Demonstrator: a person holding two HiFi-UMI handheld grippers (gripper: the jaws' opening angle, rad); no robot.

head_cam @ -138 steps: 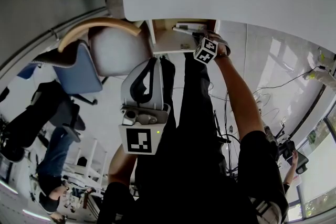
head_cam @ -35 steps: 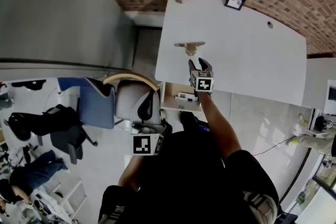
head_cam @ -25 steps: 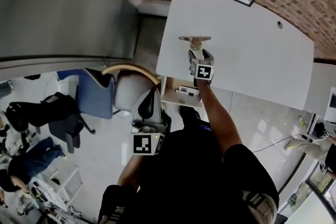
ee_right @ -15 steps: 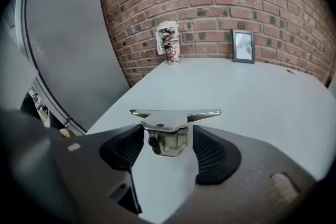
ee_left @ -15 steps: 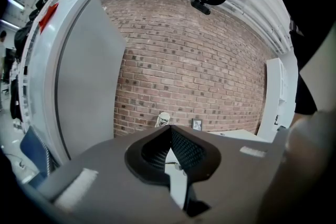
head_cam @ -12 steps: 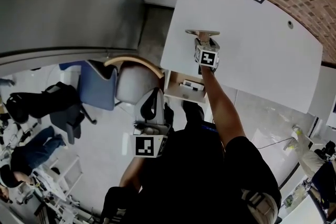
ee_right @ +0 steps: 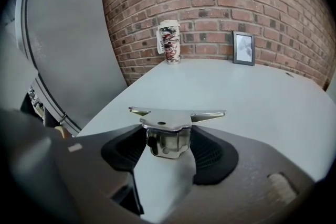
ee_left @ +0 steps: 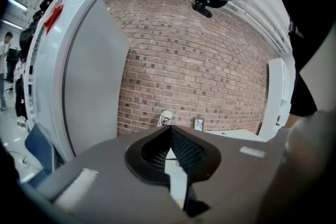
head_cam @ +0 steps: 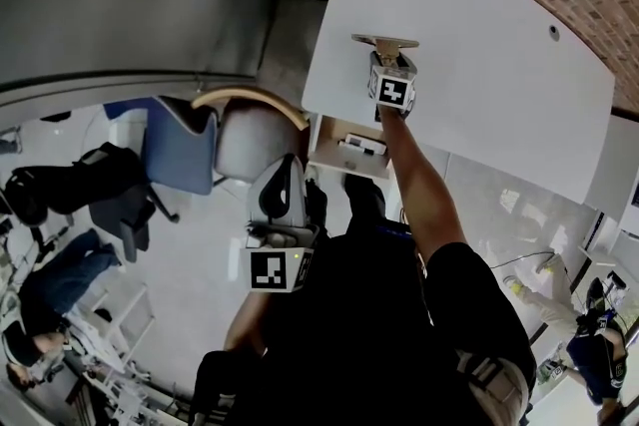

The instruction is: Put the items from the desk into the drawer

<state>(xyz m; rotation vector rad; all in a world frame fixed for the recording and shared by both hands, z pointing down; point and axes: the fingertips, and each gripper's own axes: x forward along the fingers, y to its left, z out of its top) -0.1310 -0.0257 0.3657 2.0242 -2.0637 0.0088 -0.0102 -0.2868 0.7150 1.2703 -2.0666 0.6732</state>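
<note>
A silver metal clamp piece (ee_right: 168, 131) with a flat winged top stands on the white desk (ee_right: 247, 97). My right gripper (ee_right: 168, 140) is shut on its body, a pad pressed to each side. In the head view the clamp (head_cam: 384, 42) shows just beyond the right gripper (head_cam: 389, 63) near the desk's left edge. The drawer (head_cam: 329, 153) hangs open under the desk's near edge, with a few small items inside. My left gripper (head_cam: 283, 177) is held low by the person's body, shut and empty, its jaws (ee_left: 170, 131) meeting at the tips.
A patterned paper cup (ee_right: 169, 42) and a small picture frame (ee_right: 243, 48) stand at the desk's far edge against the brick wall. A grey partition (head_cam: 120, 5) rises to the left. A chair (head_cam: 245, 130) stands beside the drawer. People sit at the far left.
The right gripper left the open drawer, reached forward over the desk and closed around the metal clamp piece. The left gripper stayed low by the body.
</note>
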